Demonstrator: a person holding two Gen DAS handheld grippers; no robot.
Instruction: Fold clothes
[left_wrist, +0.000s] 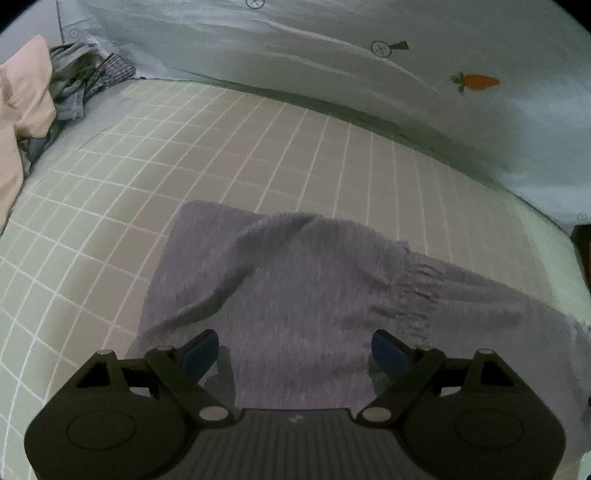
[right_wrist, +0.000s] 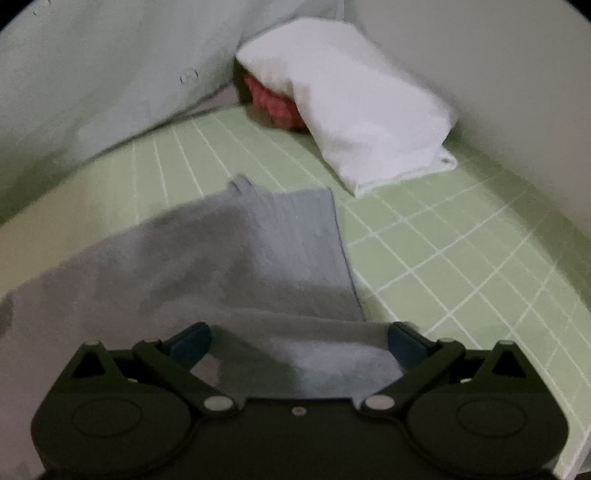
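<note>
Grey knitted garment with a ribbed band (left_wrist: 295, 280) spread on the pale green bed sheet with white grid lines (left_wrist: 184, 155), near the front edge of the bed. Long axis across the left wrist view, left to lower right; gathered ribbed seam on the right part, then a further stretch running off toward the right rim. Which end is hem or sleeve: cannot tell.

Left hand-held gripper (left_wrist: 295, 350) spread wide above the garment, blue fingertips (left_wrist: 201, 352) well apart, nothing pinched between them. Contact with the cloth unclear.

Right wrist view: same grey garment (right_wrist: 221, 266), ribbed band pointing away toward the far corner, a folded edge of cloth lying across between the jaws. Right hand-held gripper (right_wrist: 299, 343) also spread wide, blue fingertips (right_wrist: 404, 341) at either end of that fold, not closed on it.

Only in left view: pale bedding with a small orange carrot print (left_wrist: 476, 82) along the far side, pile of dark striped and grey clothes (left_wrist: 81, 81) at far left, peach-pink cloth (left_wrist: 26, 103) beside it, cut by the rim.

Only in right view: white pillow (right_wrist: 354, 110) in the far corner, red-pink item (right_wrist: 277, 103) half hidden under it, not identifiable. Right view blurred, dim; garment's left part lost at the rim.
</note>
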